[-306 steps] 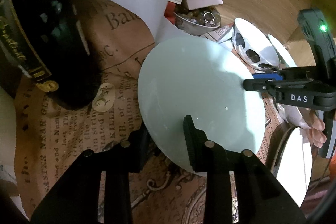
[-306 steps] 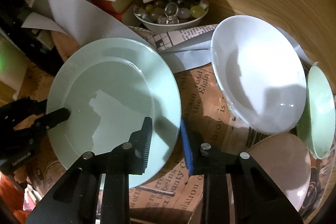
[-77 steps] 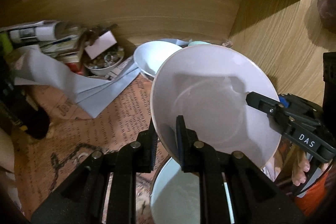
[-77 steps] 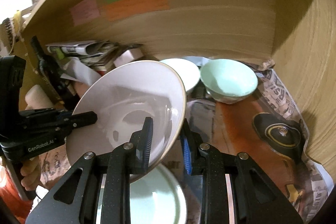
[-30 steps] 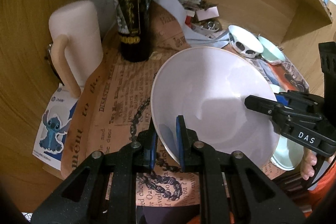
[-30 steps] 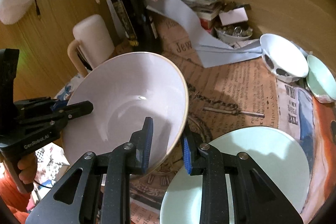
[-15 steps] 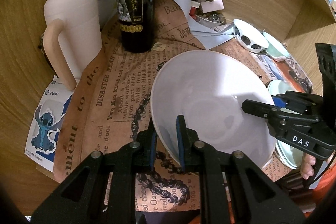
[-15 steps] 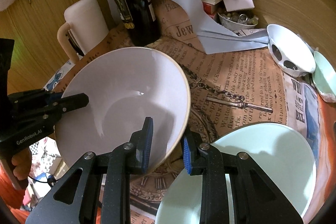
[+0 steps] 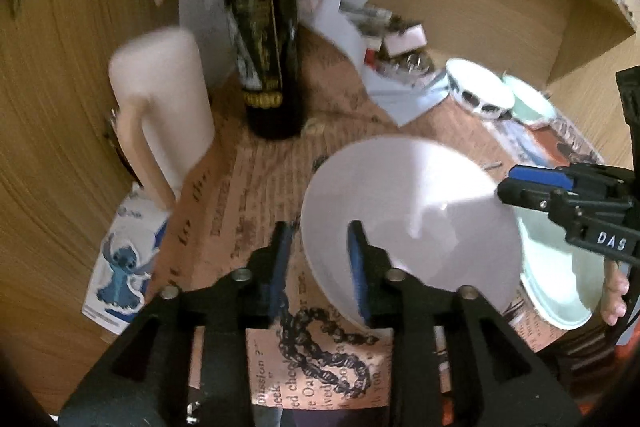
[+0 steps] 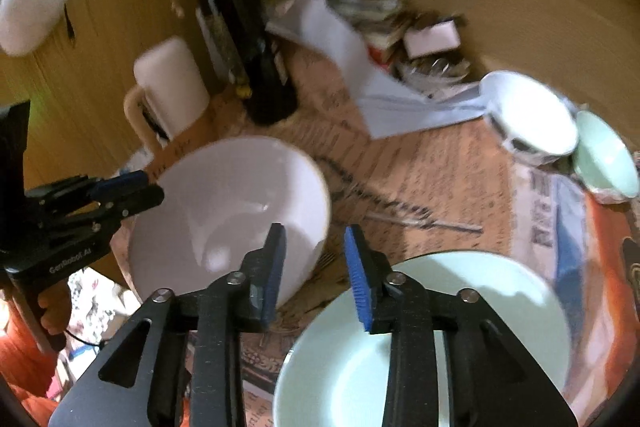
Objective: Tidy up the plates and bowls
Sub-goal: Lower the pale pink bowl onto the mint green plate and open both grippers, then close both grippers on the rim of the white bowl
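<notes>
On the newspaper-covered tabletop [image 9: 256, 187], both grippers' jaws are opening, releasing the large white ceramic bowl [image 9: 408, 223]; withdrawal likely follows.

We see a large white bowl [image 9: 412, 223] upright on the newspaper-covered desktop near its front edge, rim up, empty. Just beside it at the front right lies a pale green plate [image 10: 432, 339], flat. Toward the back right corner sit a white bowl with dark spots [image 10: 528, 119] and, touching it, a mint bowl [image 10: 608, 157].
</notes>
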Demonstrator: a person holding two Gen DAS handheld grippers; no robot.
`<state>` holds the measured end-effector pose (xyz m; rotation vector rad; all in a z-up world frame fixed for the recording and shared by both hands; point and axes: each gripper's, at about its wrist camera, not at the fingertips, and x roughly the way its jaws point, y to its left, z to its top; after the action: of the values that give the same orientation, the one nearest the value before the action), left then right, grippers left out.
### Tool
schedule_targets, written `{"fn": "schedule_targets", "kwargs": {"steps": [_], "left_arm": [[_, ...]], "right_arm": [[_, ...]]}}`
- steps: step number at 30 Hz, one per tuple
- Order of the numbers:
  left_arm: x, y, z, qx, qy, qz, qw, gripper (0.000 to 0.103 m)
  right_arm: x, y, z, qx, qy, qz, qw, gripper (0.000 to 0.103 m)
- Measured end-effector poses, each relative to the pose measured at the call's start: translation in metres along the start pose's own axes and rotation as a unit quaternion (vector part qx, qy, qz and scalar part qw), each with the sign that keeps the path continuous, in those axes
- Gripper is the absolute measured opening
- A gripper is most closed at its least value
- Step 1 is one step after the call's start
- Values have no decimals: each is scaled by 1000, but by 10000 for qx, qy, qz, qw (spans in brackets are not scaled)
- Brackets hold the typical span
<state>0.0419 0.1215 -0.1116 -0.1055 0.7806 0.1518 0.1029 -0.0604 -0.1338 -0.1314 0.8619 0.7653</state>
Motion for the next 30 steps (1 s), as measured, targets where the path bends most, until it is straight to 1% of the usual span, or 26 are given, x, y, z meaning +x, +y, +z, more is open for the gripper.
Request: {"fn": "schedule_targets", "kwargs": {"steps": [1, 2, 4, 6, 8, 9, 11, 12, 15, 17, 19, 22, 24, 26, 28, 30], "left_arm": [[-5, -2, 3, 38, -114, 32, 9999, 40], [-9, -5, 5, 69, -188, 43, 9998, 43], [-16, -11, 10, 141, -328, 16, 9994, 47], [-20, -17, 17, 158, -410, -32, 9990, 49], [-22, -24, 24, 155, -457, -103, 9988, 50], [-22, -28, 28, 152, -470, -163, 9986, 52], [-23, -35, 36, 141, -526, -258, 9982, 72], [-23, -40, 40, 123, -603, -311, 9976, 75], [-22, -56, 54, 181, -757, -323, 9964, 76], [-18, -65, 65, 250, -799, -356, 9959, 77], [-11, -74, 75, 286, -798, -383, 9957, 78], [2, -88, 93, 334, -782, -421, 9955, 91], [10, -95, 102, 329, -793, -386, 9956, 91], [22, -104, 113, 358, -732, -367, 9960, 93], [39, -114, 126, 361, -565, -390, 9970, 95], [56, -124, 137, 351, -384, -390, 9979, 95]], "right_arm": [[-7, -3, 2, 23, -115, -46, 9999, 37], [-12, -6, 3, 45, -203, -90, 9997, 40], [-25, -14, 6, 85, -418, -206, 9989, 42], [-36, -21, 8, 127, -570, -317, 9978, 44], [-44, -31, 11, 191, -702, -413, 9965, 50], [-49, -36, 12, 228, -777, -465, 9956, 52], [-60, -49, 14, 307, -932, -614, 9933, 53], [-64, -56, 15, 342, -983, -679, 9922, 53], [-75, -77, 17, 485, -1097, -886, 9888, 56], [-79, -92, 19, 582, -1148, -1006, 9866, 62], [-81, -107, 20, 684, -1195, -1156, 9837, 65], [-79, -129, 22, 851, -1165, -1223, 9820, 65], [-73, -142, 25, 942, -1100, -1254, 9815, 65], [-66, -154, 26, 1011, -1027, -1292, 9811, 65], [-59, -165, 28, 1064, -949, -1281, 9815, 65], [-52, -174, 28, 1089, -890, -1273, 9818, 65]]}}
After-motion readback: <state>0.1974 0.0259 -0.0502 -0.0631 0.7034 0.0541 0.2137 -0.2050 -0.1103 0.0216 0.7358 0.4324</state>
